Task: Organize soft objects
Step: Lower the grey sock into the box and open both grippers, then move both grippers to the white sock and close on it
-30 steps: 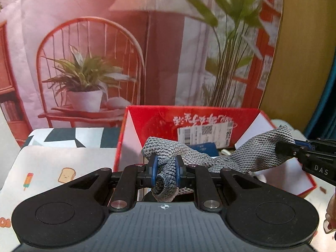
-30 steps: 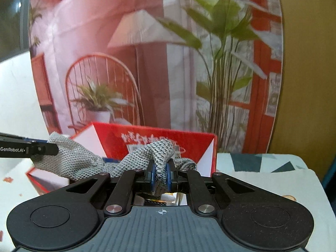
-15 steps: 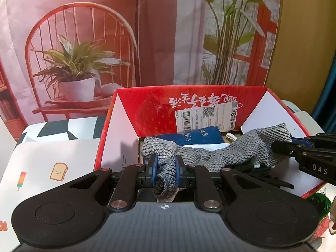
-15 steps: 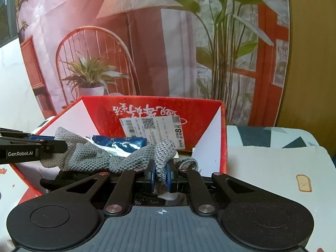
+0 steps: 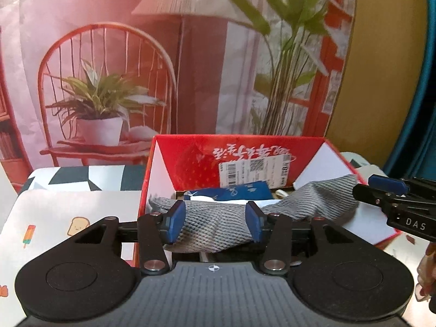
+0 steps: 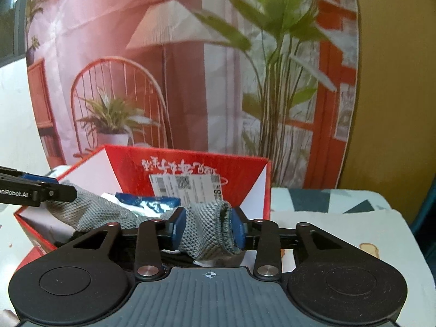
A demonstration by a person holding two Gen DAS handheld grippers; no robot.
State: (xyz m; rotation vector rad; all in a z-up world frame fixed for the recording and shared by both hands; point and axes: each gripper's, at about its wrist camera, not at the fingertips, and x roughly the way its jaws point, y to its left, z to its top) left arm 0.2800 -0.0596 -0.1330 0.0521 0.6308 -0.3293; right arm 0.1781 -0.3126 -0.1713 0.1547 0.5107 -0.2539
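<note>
over the red box [image 5: 313, 160], both views: one grey knitted cloth [image 5: 218, 223], stretched lengthwise above the box opening, one end at each tool.

item, left gripper [image 5: 215, 224]: jaws opening at this moment; a second ago they pinched a bunched end of the cloth, now the blue pads stand apart with the cloth lying slack between them, no squeeze visible.

item, right gripper [image 6: 208, 230]: jaws likewise opening; previously clamped tight on the other end, now parted, cloth still sitting between the pads and brushing them, apparently loose.

item, cloth position: lower than a second ago, sagging into the box and resting over a blue packet [image 5: 231, 193] already inside; near the back wall with its white shipping label [image 5: 253, 171].

item, surroundings: patterned table cover [image 5: 68, 212] beside the box; printed backdrop [image 5: 163, 68] of chair, lamp and plants behind.

assessment: the release is under way on both ends together, which suggests the cloth is being deposited in the box. this piece appears close to stowed; remaining work is likely clearing both tools without dragging the knit back out.
</note>
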